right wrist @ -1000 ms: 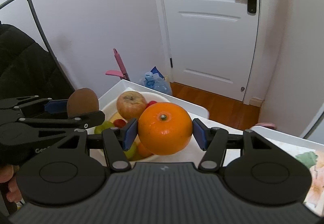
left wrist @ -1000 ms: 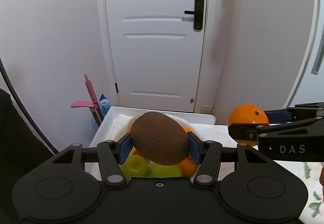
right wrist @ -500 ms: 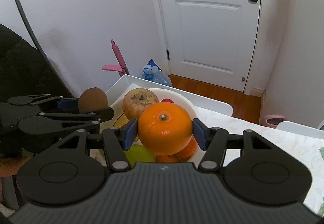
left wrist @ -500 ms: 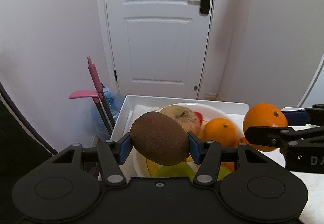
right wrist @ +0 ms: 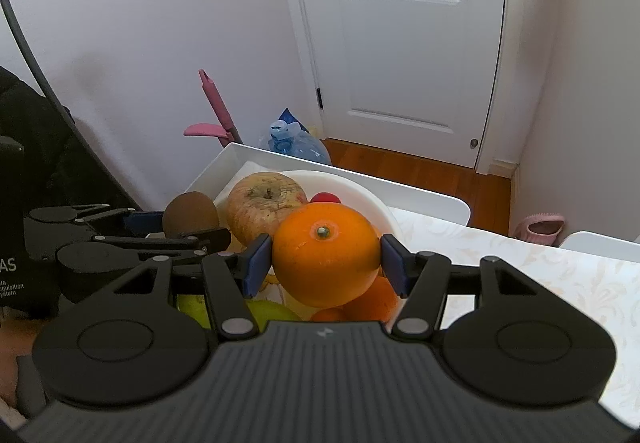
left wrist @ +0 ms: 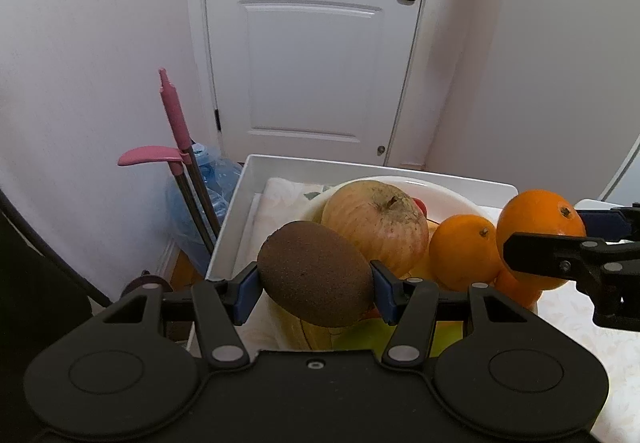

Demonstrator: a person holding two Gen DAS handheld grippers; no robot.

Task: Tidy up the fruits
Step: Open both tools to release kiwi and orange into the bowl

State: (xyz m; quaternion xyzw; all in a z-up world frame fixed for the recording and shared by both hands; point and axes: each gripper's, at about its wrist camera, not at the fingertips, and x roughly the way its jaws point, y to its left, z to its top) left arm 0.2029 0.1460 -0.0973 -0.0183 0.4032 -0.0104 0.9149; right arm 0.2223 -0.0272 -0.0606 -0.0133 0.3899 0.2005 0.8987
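My left gripper [left wrist: 314,285] is shut on a brown kiwi [left wrist: 316,273], held just above the near left rim of the white fruit bowl [left wrist: 448,191]. My right gripper [right wrist: 326,259] is shut on a large orange [right wrist: 326,253], held above the bowl's [right wrist: 360,189] near right side. The bowl holds a big yellowish apple [left wrist: 376,225], a smaller orange [left wrist: 464,251], something red and green and yellow fruit. The kiwi [right wrist: 190,213] and left gripper show at the left of the right wrist view; the held orange [left wrist: 540,225] shows at the right of the left wrist view.
The bowl stands in a white tray [left wrist: 280,167] on a table with a pale floral cloth [right wrist: 540,275]. Beyond the tray are a pink-handled tool [left wrist: 172,111], a blue water jug [right wrist: 298,145], a white door [left wrist: 312,43] and wooden floor [right wrist: 420,171].
Both grippers have moved forward and lower over the bowl, each still holding its fruit. The bowl and its fruit now fill more of both views.
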